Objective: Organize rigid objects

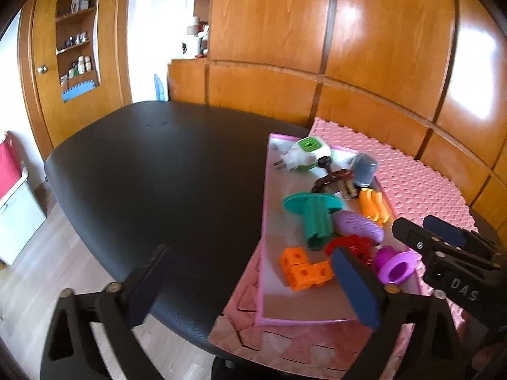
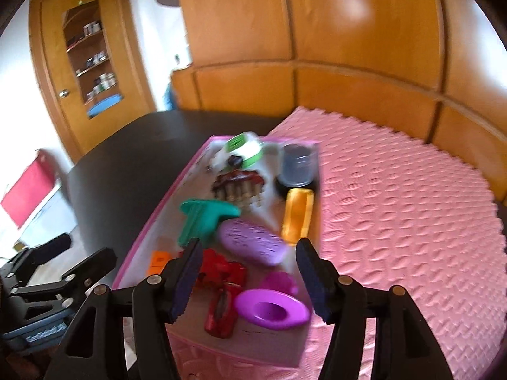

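A pink-rimmed tray (image 1: 265, 221) (image 2: 152, 224) on a pink foam mat holds several rigid toys: a green-and-white plug (image 1: 305, 153) (image 2: 244, 148), a grey cup (image 1: 364, 168) (image 2: 298, 166), a brown piece (image 1: 332, 181) (image 2: 239, 185), a teal flanged part (image 1: 312, 213) (image 2: 202, 218), a purple oval (image 1: 359, 225) (image 2: 253, 242), orange curved pieces (image 1: 374, 209) (image 2: 298, 215), orange cubes (image 1: 304, 267), a red part (image 1: 351, 245) (image 2: 221, 288) and a magenta cup (image 1: 394, 264) (image 2: 269, 308). My left gripper (image 1: 253, 281) is open and empty over the tray's near left corner. My right gripper (image 2: 247, 278) (image 1: 424, 231) is open and empty above the red part and magenta cup.
The tray lies on a pink foam mat (image 2: 396, 221) (image 1: 412, 177) on a black table (image 1: 158, 174) (image 2: 133, 158). Wooden wall panels (image 1: 348, 63) stand behind. A wooden door with shelves (image 1: 76, 41) is at the far left. The floor (image 1: 38, 272) lies below the table's left edge.
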Motion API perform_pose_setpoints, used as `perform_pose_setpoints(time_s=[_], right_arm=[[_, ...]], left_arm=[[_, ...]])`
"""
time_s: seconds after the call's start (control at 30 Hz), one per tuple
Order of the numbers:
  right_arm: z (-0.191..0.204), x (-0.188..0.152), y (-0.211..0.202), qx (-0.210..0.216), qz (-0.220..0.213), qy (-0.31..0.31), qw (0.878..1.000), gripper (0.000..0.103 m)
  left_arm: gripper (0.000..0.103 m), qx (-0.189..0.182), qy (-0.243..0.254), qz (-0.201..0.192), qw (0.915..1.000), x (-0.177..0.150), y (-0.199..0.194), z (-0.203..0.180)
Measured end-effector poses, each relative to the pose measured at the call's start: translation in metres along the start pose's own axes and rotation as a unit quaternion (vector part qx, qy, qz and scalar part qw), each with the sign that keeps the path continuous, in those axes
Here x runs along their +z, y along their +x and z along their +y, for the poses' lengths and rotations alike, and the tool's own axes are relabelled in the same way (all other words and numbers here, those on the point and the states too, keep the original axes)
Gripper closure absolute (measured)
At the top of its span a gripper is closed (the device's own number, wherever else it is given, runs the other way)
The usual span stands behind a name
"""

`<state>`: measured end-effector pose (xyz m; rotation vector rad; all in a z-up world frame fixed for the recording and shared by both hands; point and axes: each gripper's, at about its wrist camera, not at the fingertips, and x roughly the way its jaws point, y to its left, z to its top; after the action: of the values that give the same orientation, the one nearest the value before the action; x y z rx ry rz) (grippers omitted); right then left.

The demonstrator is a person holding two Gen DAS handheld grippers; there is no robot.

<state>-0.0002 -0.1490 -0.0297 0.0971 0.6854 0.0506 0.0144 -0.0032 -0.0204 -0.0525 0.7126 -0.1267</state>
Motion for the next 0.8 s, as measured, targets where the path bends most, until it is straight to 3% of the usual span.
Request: perform_pose_setpoints(time_s=[0.3,0.47,0.8], right_arm=[[-0.005,-0.012,-0.012,-0.03,-0.013,0.0,0.999,0.042],[-0.006,-0.014,-0.014,-0.033,-0.015,0.002,0.999,0.042],[-0.006,-0.015,-0.017,-0.031,-0.015,0.005,0.999,0.042]], left_arm=[[0.0,0.007,0.016,-0.014,0.9997,-0.003,-0.016,-0.019],[0.0,0.032,0.021,-0.032,0.9988,-0.003,-0.025,-0.024],[0.0,0.035,0.025,-0.045,0.9981,-0.003,-0.035,-0.028]])
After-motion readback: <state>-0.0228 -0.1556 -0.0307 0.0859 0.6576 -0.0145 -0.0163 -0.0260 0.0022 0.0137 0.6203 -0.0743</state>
